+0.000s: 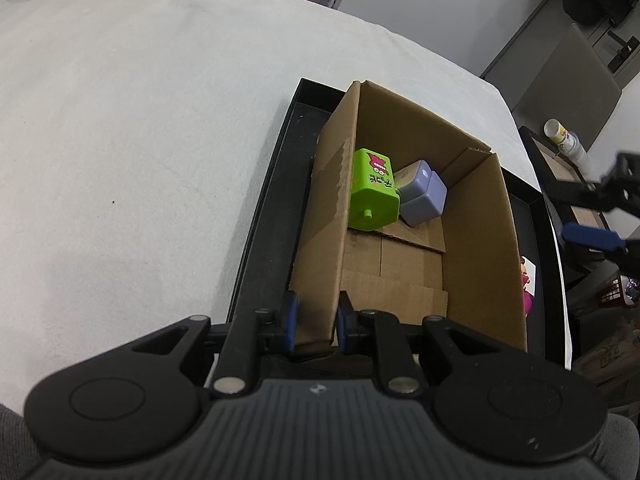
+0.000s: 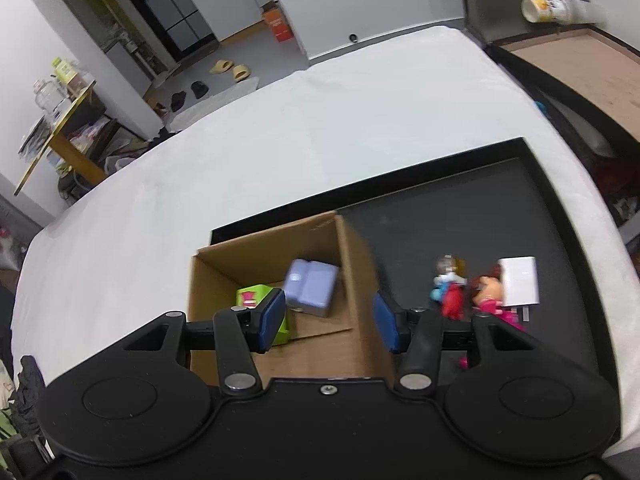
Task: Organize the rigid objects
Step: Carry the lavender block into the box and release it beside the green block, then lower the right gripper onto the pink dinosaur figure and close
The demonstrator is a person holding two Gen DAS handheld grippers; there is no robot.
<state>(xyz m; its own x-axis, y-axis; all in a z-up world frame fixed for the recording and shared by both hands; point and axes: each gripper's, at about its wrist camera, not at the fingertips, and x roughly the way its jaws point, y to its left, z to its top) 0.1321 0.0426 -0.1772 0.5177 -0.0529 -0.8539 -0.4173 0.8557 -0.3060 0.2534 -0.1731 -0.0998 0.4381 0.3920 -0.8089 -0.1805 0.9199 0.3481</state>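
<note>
Two tongs: left tongs (image 1: 316, 326) pinch cardboard box (image 1: 476, 240) wall, right tongs (image 2: 330, 322) spread; labels unreadable

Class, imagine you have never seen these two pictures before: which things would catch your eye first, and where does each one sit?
The open cardboard box standing in the black tray draws the eye first, its near wall pinched by the left claw. Inside, at the far end, a bright green toy block lies against a lavender case. Right of the box, a white charger and small colourful figurines lie on the tray.
</note>
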